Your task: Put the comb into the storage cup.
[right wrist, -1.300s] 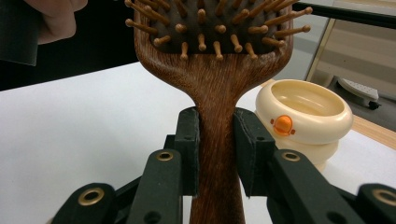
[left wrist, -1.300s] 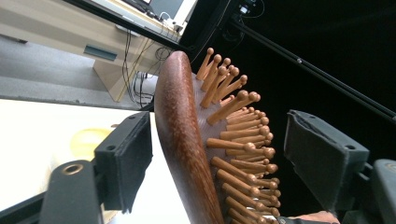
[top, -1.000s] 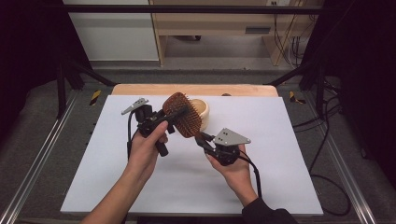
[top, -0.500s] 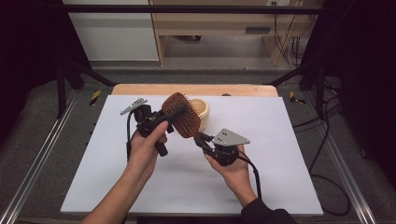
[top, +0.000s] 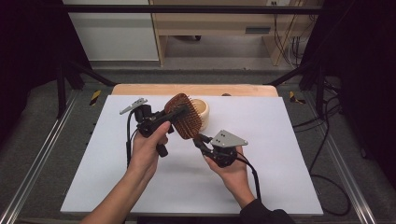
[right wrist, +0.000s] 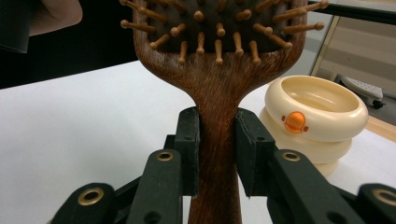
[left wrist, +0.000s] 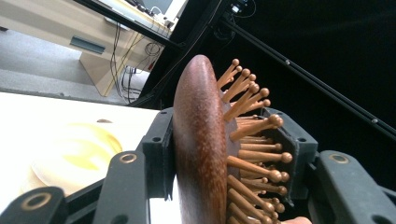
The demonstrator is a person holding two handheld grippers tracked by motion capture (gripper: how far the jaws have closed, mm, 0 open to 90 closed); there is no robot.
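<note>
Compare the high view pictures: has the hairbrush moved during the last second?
No, not noticeably. The hairbrush covers the same left part of the cream bowl behind it as it did before.

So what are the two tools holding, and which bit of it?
Both hold the wooden hairbrush. The left tool clamps its head, one jaw on the back and one on the bristles. The right tool grips its handle.

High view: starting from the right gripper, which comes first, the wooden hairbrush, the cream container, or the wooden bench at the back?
Counting from the right gripper:
1. Hairbrush: its handle sits between the jaws, its head up and to the left.
2. Cream container: behind the brush on the white table.
3. Wooden bench: farthest, on the floor beyond the table.
</note>
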